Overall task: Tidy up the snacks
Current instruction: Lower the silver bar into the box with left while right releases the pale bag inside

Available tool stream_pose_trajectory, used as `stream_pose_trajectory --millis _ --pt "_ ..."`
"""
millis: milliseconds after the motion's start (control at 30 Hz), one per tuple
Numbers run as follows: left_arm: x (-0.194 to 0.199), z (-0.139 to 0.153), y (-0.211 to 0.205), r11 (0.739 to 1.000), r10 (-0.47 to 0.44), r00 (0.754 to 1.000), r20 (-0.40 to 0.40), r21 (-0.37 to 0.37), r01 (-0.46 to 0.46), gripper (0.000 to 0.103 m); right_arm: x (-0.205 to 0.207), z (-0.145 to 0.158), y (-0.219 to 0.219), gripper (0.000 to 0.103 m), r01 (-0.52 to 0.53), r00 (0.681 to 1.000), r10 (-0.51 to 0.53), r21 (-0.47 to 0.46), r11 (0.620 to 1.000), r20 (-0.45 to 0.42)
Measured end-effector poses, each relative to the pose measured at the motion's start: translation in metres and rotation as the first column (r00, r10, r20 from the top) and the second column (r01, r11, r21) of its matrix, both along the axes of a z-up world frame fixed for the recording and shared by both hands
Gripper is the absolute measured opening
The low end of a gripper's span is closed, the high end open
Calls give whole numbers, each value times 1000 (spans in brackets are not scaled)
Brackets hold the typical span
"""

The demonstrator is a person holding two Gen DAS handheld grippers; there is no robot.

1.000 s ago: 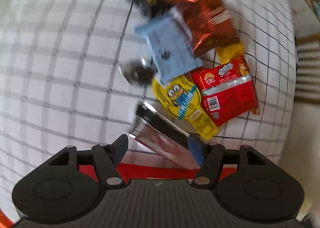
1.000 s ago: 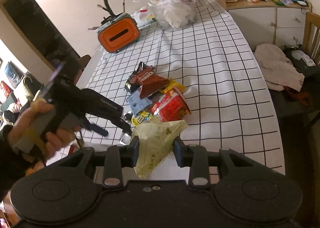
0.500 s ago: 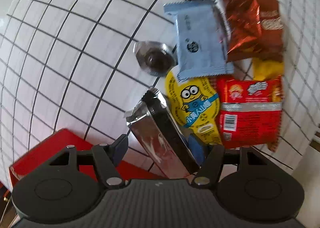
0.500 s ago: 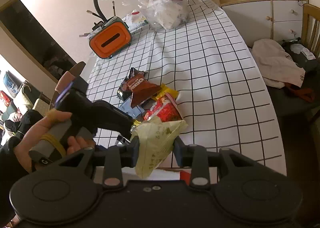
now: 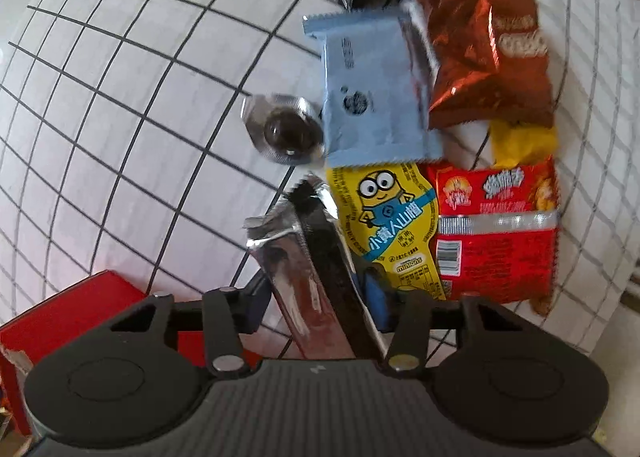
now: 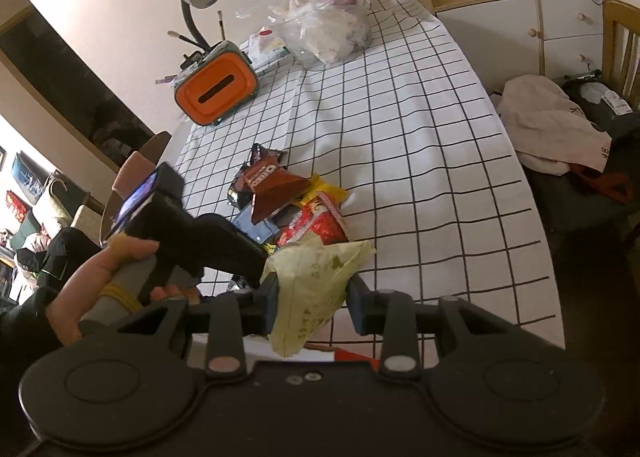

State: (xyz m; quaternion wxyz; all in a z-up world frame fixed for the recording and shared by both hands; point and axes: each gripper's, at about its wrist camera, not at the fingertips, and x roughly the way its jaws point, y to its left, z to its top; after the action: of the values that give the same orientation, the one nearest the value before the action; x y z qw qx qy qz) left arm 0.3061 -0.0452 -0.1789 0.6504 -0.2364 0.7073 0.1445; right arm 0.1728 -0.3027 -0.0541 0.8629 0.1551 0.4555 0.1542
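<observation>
We see left gripper [image 5: 316, 307], pointed down over snack pile [image 5: 432, 161], jaws just closing on silver foil packet [image 5: 304, 269]. Right gripper [image 6: 314, 303] clamped on pale yellow-green bag [image 6: 316, 277] at near table edge.

The left gripper [image 5: 316, 303] points straight down, its jaws having just been closing on the silver foil packet [image 5: 304, 257] that stands between them; a bare hand [image 6: 108, 277] in a dark sleeve grips its handle. The right gripper [image 6: 314, 303] tilts downward, jaws clamped on a pale yellow-green packet [image 6: 316, 285].
</observation>
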Motion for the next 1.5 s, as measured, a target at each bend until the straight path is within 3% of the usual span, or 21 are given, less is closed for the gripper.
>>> stream_pose_trajectory --millis 167,367,700,967,1167,1500 --pt "-11 16 18 997 47 987 152 -75 -36 44 -2 -1 -4 34 9 1000 -9 1 1000 0" --pt "-26 25 35 989 89 971 224 -134 -60 42 -5 0 -2 34 6 1000 -6 -10 1000 4" --pt "-43 63 49 983 113 920 375 -180 -48 42 -15 15 12 34 -4 999 5 -36 999 40" --pt "-71 119 48 988 8 876 482 -139 68 42 -31 31 22 34 -35 997 38 -45 998 71" --pt "-103 147 47 982 -83 850 520 -104 160 42 -47 37 26 34 -58 995 62 -49 997 76" --pt "-159 160 25 931 -321 793 518 18 365 41 -79 30 42 34 -134 989 138 -68 989 55"
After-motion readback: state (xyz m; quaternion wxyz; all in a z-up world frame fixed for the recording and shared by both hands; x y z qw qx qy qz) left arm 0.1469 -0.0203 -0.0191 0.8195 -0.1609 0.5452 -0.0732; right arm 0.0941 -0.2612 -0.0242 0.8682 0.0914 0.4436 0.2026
